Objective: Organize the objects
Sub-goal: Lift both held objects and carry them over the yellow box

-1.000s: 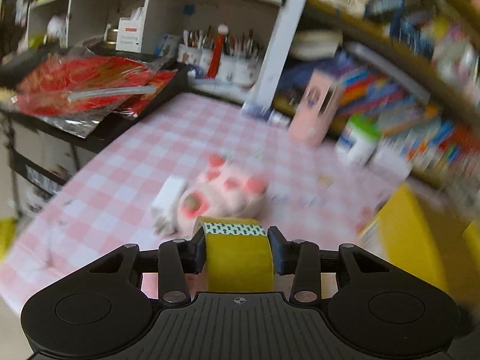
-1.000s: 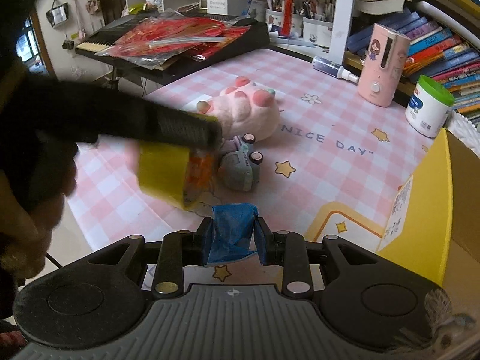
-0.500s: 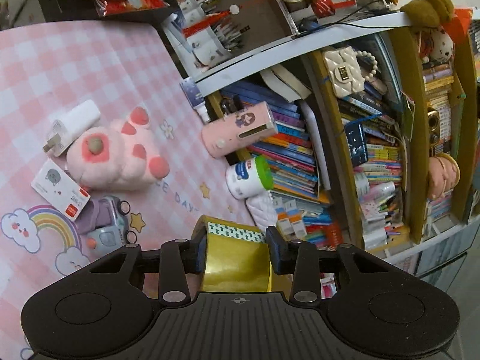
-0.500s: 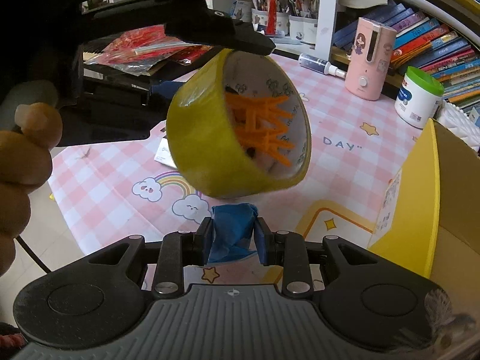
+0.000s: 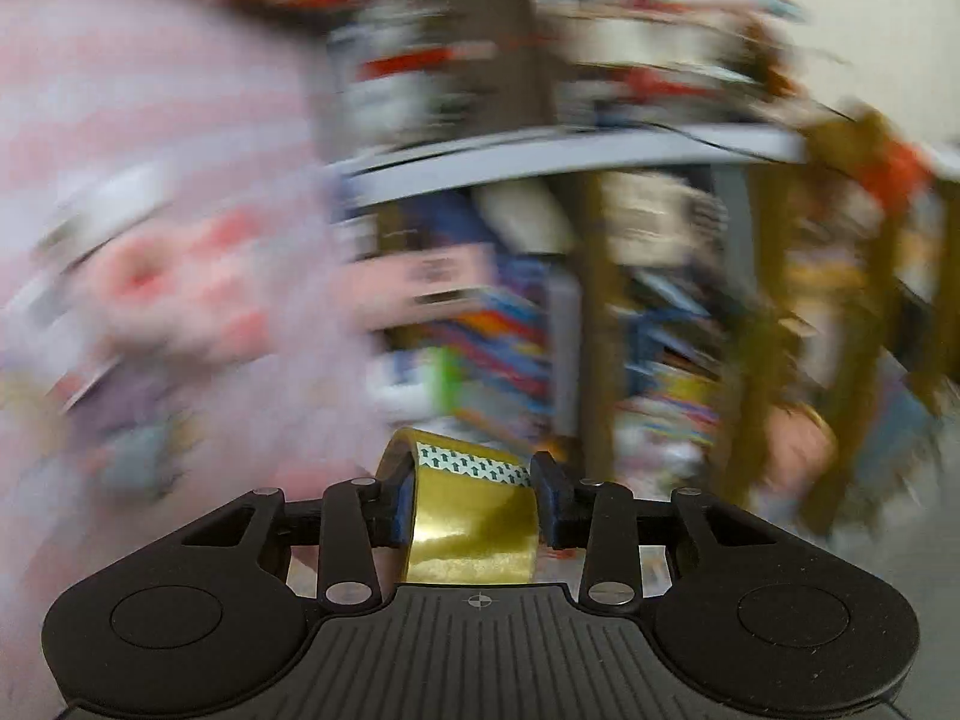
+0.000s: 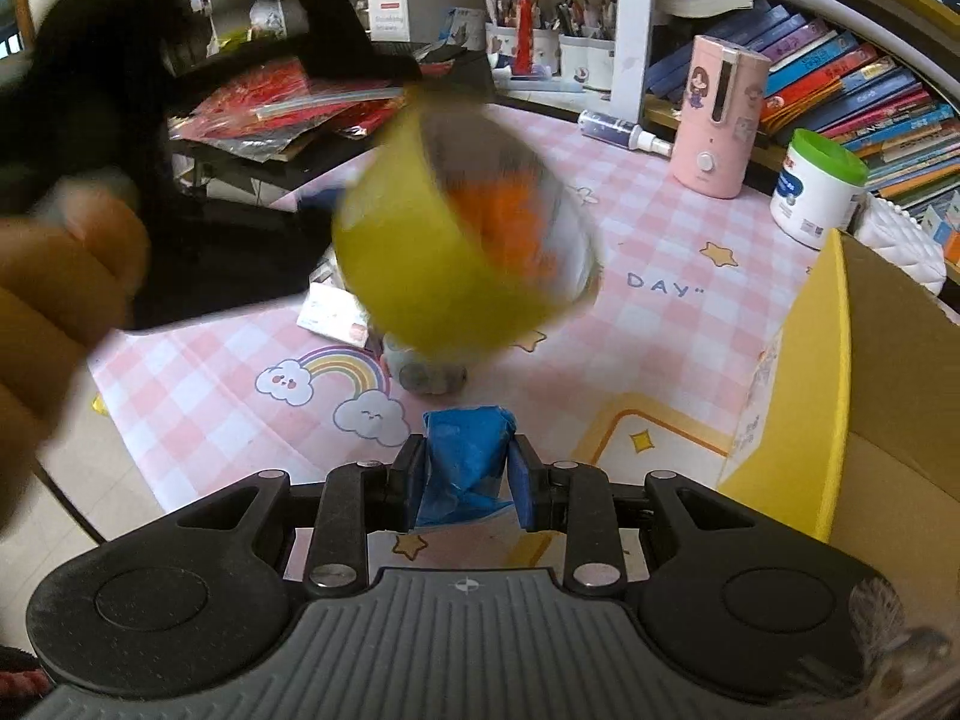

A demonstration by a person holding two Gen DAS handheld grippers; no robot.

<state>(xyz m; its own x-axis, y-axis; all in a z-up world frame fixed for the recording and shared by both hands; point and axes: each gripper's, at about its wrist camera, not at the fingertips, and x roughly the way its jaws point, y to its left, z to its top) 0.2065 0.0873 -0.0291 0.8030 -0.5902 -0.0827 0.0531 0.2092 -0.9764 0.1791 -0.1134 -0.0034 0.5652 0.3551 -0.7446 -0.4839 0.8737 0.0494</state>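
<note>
Clearly, tape roll clamped between left jaws

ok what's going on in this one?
A person is tidying a cluttered pink checked table, a claw in each hand. The left claw is clamped on a yellow roll of tape and holds it in the air above the table, blurred with motion. The right claw grips a crumpled blue scrap low over the table. A yellow cardboard box stands open at the right, possibly where the things go.
</note>
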